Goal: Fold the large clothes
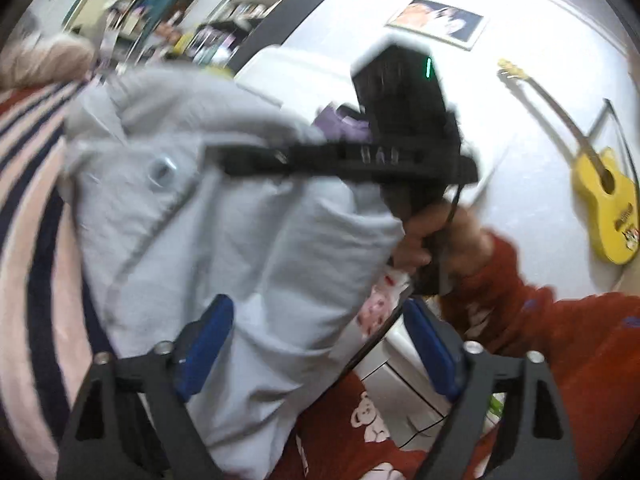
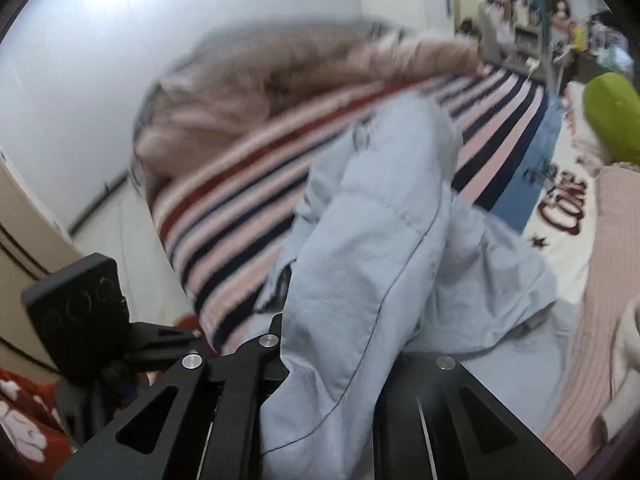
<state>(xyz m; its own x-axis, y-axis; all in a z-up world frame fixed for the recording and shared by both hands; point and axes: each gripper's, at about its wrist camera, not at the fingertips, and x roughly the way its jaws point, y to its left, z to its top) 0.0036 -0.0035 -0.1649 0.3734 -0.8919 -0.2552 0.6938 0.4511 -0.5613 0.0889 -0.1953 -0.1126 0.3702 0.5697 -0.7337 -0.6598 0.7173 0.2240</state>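
Note:
A large light blue garment (image 1: 224, 220) hangs bunched above the striped bed. In the left wrist view it droops between the blue pads (image 1: 208, 340) of my left gripper (image 1: 320, 348), which stands wide open without pinching it. A metal button shows near the garment's top. My right gripper (image 2: 332, 344) is shut on the light blue garment (image 2: 372, 240), whose cloth spills up and out from between the black fingers and hides the fingertips. A hand (image 1: 424, 236) in a red sleeve holds the right tool's black body (image 1: 404, 120) behind the cloth.
A pink, navy and red striped blanket (image 2: 248, 184) covers the bed, with a beige fluffy cover (image 2: 256, 84) at its far end. A yellow guitar (image 1: 604, 196) leans on the white wall. A green cushion (image 2: 612, 116) and a lettered rug (image 2: 560, 204) lie to the right.

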